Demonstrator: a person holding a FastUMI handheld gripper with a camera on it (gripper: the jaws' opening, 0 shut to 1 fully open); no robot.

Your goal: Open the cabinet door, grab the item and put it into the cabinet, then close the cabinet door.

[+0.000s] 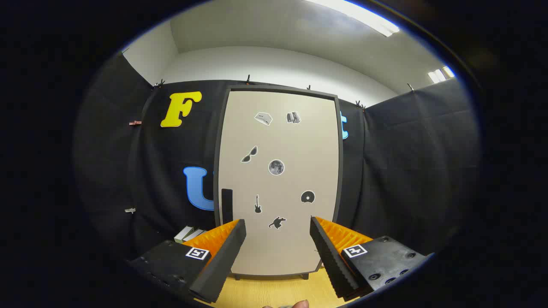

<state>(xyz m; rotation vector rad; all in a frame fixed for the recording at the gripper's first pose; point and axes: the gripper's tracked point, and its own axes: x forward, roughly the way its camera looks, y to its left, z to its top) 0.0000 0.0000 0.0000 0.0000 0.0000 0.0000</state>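
The tongs point(277, 239) gape wide, gripping nothing. Straight beyond them stands the cabinet point(278, 179) on the tabletop point(274, 293), its door point(295, 145) closed, a dark handle point(226, 205) just ahead of the left finger. A pale boxy item point(188, 234) lies left of the cabinet.

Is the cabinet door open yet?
No, the cabinet door sits closed and flush in its dark frame, its handle untouched, while the gripper hangs open ahead of it with nothing between the fingers.

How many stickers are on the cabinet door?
7 on the cabinet door: two near the top, two mid-height, three lower, beyond the open gripper. The fingers may hide more below.
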